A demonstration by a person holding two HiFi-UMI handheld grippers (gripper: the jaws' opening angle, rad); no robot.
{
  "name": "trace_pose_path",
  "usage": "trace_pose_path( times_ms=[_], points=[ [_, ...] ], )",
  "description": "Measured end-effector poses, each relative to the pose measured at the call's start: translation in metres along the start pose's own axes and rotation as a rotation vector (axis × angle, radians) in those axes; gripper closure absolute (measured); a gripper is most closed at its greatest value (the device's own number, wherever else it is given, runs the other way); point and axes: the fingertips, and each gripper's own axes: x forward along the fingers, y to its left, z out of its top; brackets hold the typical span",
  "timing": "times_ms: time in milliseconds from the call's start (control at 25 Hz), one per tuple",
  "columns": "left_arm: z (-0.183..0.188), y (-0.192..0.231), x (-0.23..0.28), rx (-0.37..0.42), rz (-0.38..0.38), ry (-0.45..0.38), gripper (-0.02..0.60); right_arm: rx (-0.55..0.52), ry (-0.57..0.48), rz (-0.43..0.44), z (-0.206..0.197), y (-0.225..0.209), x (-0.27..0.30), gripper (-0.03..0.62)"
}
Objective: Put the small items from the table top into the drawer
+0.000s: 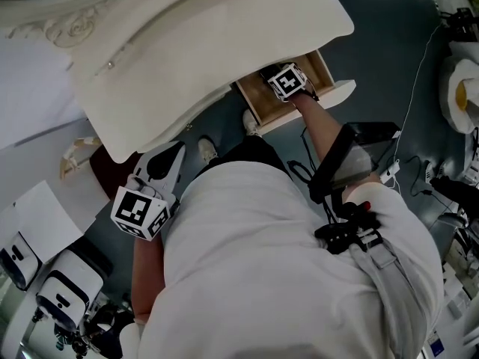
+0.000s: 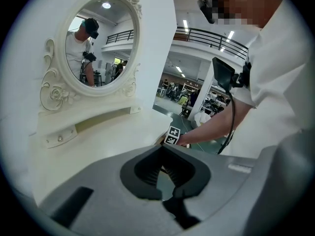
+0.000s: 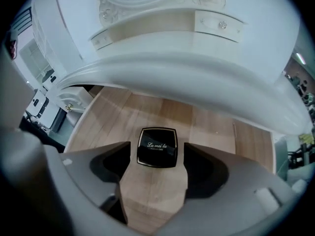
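Down in the light wooden drawer [image 3: 216, 127], open beneath the white dressing table [image 3: 162, 68] at centre frame of the right gripper view: a black, nearly square compact case with a pale rim and script lettering [image 3: 157, 147], lying flat on the drawer floor, lid up. Flanking it, the right gripper [image 3: 157, 154], jaws spread wide, one just beside each side edge, apparently clear of both. Probably the release step, so best done thus: keep the jaws spread, draw back straight along their own line, avoid sideways drift into the case, and mind the table's overhanging edge above. No real long axis to a case so close to square; lettering running left to right across the gap, its top toward the upper frame and the drawer's back. At lower left of the head view, the left gripper [image 1: 161, 163], pressed together on nothing, well apart from the drawer.
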Motion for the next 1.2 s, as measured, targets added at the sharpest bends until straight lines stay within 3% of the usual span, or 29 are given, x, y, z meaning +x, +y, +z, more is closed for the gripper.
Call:
trace_pose_path(
  times_ms=[200,360,480,640,1200],
  points=[
    [0.001,-0.001,-0.004,0.026,-0.049,-0.014,0.580,0.008,0.002,-0.051,-0.005,0.000,-0.025,0.288],
    [0.000,0.000,-0.011,0.050,-0.085,-0.027,0.580,0.031,-0.028,-0.087,-0.009,0.006,-0.046,0.353],
    [-0.004,0.003,-0.018,0.061,-0.110,-0.036,0.580,0.051,-0.052,-0.124,-0.013,0.014,-0.062,0.424],
    [-0.010,0.009,-0.031,0.076,-0.139,-0.046,0.580,0.076,-0.091,-0.166,-0.016,0.032,-0.084,0.590],
    [-0.042,0.014,-0.080,0.155,-0.228,-0.061,0.580,0.111,-0.191,-0.113,-0.024,0.170,-0.144,0.594]
  ],
)
